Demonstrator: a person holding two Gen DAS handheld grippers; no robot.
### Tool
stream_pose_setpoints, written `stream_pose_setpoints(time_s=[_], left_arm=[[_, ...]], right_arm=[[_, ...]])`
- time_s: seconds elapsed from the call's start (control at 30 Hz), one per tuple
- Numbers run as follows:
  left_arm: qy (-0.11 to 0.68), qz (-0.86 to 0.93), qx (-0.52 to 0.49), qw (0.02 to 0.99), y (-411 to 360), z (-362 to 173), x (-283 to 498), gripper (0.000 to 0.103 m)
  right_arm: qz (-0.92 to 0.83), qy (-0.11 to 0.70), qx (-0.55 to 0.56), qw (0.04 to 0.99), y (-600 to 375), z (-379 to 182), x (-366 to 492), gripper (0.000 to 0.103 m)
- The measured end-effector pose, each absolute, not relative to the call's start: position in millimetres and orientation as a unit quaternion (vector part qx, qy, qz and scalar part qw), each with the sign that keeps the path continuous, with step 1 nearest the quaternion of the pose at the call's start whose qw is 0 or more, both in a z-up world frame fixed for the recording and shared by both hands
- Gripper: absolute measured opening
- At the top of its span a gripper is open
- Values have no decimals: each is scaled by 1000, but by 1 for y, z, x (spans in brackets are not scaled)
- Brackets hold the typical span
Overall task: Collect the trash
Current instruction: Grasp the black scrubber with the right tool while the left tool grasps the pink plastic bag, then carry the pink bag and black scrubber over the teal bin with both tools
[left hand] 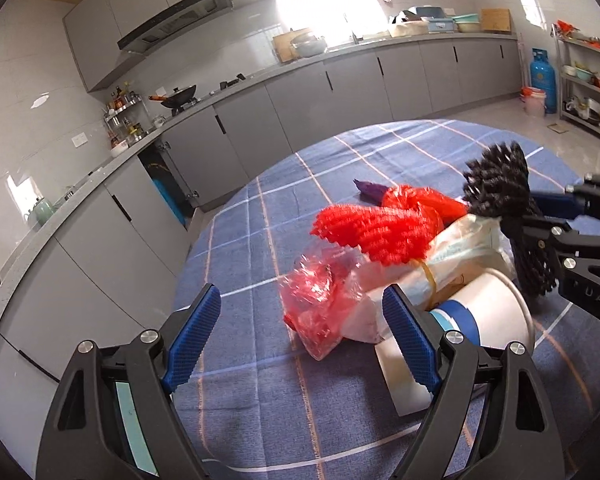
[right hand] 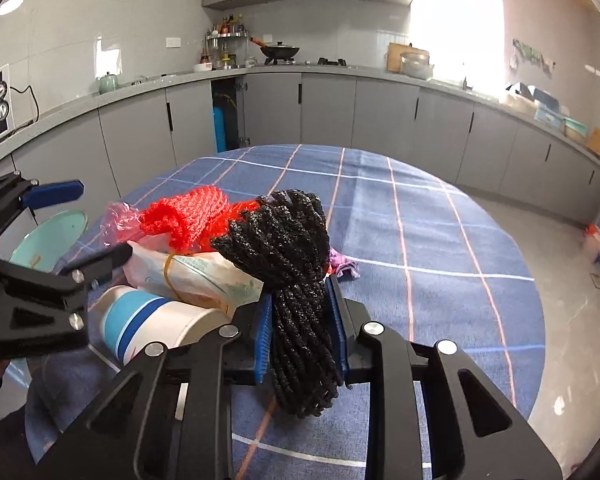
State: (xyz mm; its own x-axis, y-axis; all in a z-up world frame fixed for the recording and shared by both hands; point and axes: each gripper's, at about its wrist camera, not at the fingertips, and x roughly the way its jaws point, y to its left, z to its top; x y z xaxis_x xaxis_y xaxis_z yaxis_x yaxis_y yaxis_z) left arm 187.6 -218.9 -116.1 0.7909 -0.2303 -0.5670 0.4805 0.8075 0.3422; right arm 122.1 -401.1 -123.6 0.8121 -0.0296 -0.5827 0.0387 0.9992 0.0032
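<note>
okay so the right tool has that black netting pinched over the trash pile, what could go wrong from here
Possible trouble:
1. The black mesh bundle lies against the red mesh in the pile; lifting it might drag the red one along.
2. The right tool pinches a soft, springy bundle with a long end hanging free, so it could slip out.
3. The open left tool sits right beside the paper cup lying on its side and could nudge it rolling.

Embossed letters "UAS" on the right gripper point(left hand: 540, 216) body.
</note>
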Motion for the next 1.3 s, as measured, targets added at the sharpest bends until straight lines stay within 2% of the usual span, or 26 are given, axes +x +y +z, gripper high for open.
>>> stream_pose_setpoints(time_s=[0.37,0.53,0.6,0.67,0.7,0.83,1.3], left_arm=[[251,-168,225,926,-202,-101,197,82],[279,-188,222,915,-213,-112,211,82],[298,-196,217,909,-214,-120,218,67],[317,-208,210,901,-214,-124,222,35],[329,-223,202,895,-212,-126,224,25],[326,-224,201,896,-205,-124,220,17],[236,-168,213,933,-160,-81,177,16]], right_arm=[[-46,285,22,957,-412,-113,100,22],[-43,290,21,956,-408,-118,99,22],[-43,290,19,956,-408,-119,98,22],[-41,290,21,956,-408,-119,97,22],[-41,289,21,956,-410,-117,98,22],[-45,280,17,959,-408,-111,96,22],[-43,257,-11,965,-382,-84,89,22]])
